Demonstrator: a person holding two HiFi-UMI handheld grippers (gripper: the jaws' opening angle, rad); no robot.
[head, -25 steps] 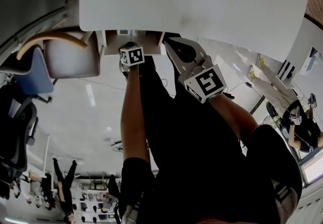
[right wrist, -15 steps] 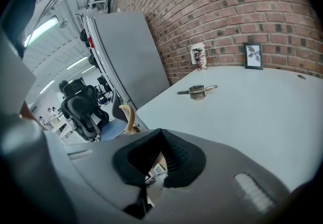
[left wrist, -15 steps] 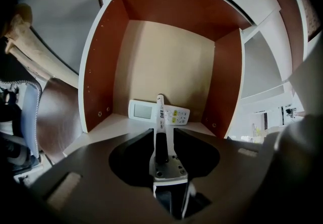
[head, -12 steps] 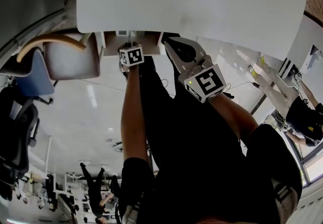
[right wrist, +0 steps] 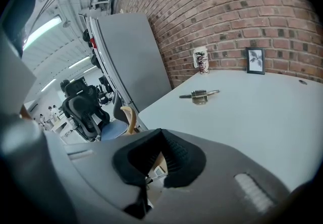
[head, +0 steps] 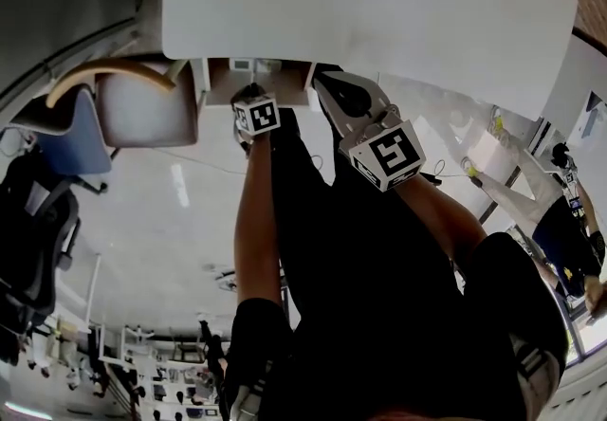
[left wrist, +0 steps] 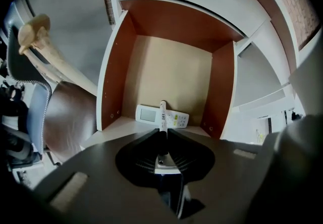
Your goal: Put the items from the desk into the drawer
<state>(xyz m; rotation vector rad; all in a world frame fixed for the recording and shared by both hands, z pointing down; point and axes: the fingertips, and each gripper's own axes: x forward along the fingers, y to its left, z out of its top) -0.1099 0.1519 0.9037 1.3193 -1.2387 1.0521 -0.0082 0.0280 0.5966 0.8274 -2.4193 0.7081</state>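
Left claw (left wrist: 162,136): points straight down over the open drawer (left wrist: 118,66); jaws have just been closing and now clamp a pen (left wrist: 162,113)
Pen: pinched by its black end, with the white printed barrel reaching down into the drawer; its far end lines up over the remote, and contact cannot be confirmed
Remote (left wrist: 146,114): white, lying flat on the drawer floor toward the pulled-out end, crossing behind the pen
Drawer: pulled out from under the desk edge; brown side walls, pale floor
Right claw (right wrist: 151,175): held just beside the drawer on the person's right and above it, tilted downward; jaws stand a narrow gap apart with nothing between them, and part of the drawer and the remote shows through the gap
Desk (right wrist: 262,117): white top, directly above the drawer's rear
Metal piece (right wrist: 200,95): small, with a ring and a dark stem, lying on the desk top well apart from the drawer
Picture frame (right wrist: 255,60): upright at the brick wall, on the desk edge farthest from the drawer
Cup (right wrist: 202,61): patterned, at the same wall, near the frame
Chair (left wrist: 60,112): brown seat and pale curved backrest, just beside the drawer on its left
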